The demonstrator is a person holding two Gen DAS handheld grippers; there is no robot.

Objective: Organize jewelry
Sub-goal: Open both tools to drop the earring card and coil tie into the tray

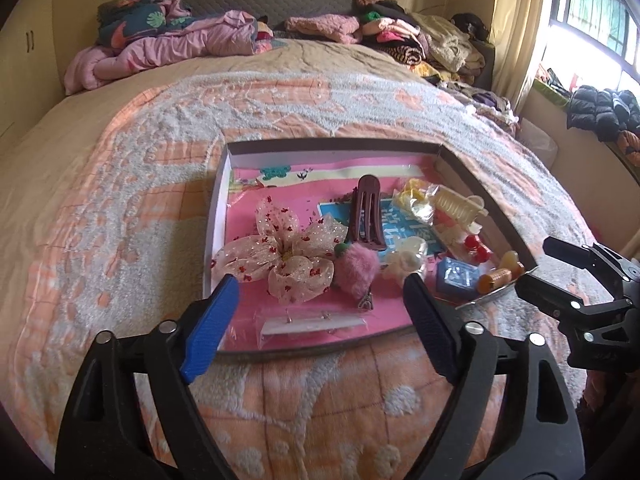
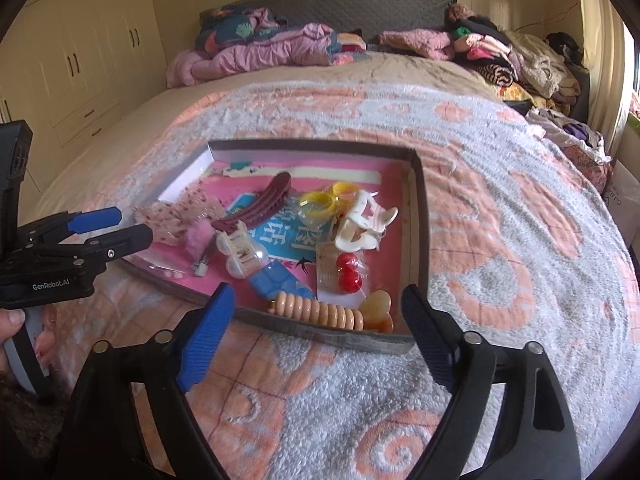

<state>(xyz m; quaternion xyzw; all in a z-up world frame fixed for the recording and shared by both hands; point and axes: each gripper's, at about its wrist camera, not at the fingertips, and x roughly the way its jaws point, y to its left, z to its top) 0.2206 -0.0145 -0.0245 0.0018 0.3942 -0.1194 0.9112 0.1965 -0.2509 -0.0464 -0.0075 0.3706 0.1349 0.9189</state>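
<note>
A shallow box tray [image 1: 320, 143] with a pink lining lies on the bed. In it are a sheer flower bow [image 1: 280, 256], a brown hair clip [image 1: 366, 216], a pink pompom clip [image 1: 356, 268] and a blue piece [image 1: 456, 276]. The right wrist view adds a white claw clip [image 2: 360, 224], red beads [image 2: 348, 272] and a peach ribbed clip [image 2: 320, 312] near the tray's [image 2: 312, 144] front corner. My left gripper [image 1: 320, 284] [image 2: 134, 223] hovers open over the tray's near left edge. My right gripper [image 2: 318, 291] [image 1: 534, 264] stands open at the near right corner. Neither holds anything.
An orange and grey blanket [image 1: 120, 200] covers the bed. Pink bedding [image 1: 168, 48] is heaped at the headboard and clothes [image 1: 432, 44] pile up on the far right. Wardrobe doors [image 2: 80, 60] line the left wall. A hand [image 2: 10, 320] grips the left gripper's handle.
</note>
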